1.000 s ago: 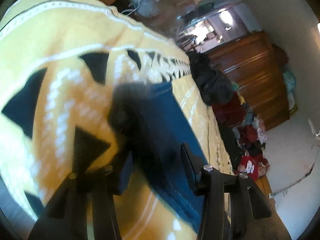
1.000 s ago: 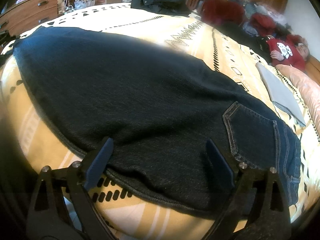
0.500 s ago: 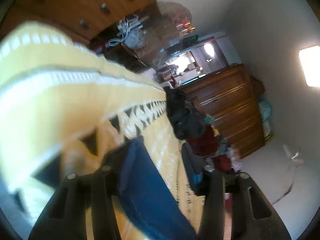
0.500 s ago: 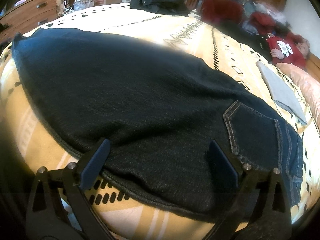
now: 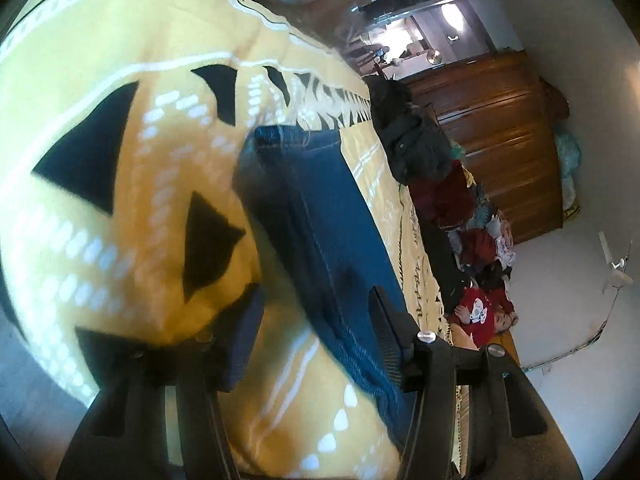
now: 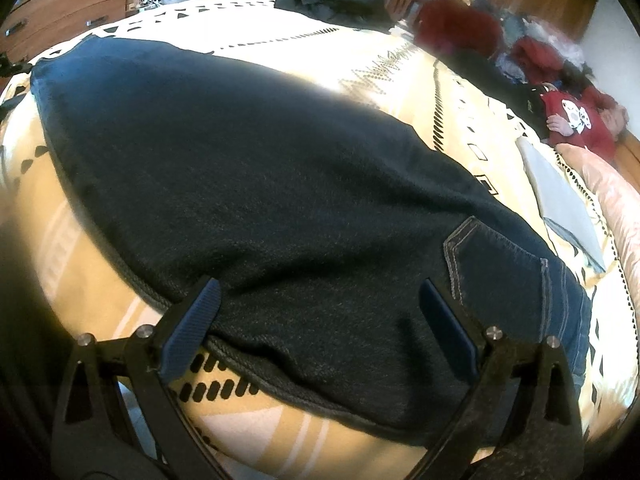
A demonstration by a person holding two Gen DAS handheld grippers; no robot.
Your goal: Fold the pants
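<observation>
- Bedspread [image 6: 360, 52], yellow with black and white marks, covers the bed and serves as the broad flat surface for folding.
- Pants [image 6: 260, 200], dark denim, lie stretched lengthwise across it, hem end far off at the left of the right wrist view, back pocket [image 6: 500, 268] at the near right; laid flat like this, they look ready for a fold.
- Clothes pile [image 5: 460, 200] sits along the far side of the bed, well apart from the denim, so it stays out of the work.
- Right gripper [image 6: 320, 320] hovers over the near edge of the pants, jaws spread wide with fabric below, nothing pinched; probably lining up a grasp.
- Left gripper [image 5: 316, 332] points along the leg toward the hem [image 5: 296, 140], jaws opening; cloth lies under them, unpinched.
</observation>
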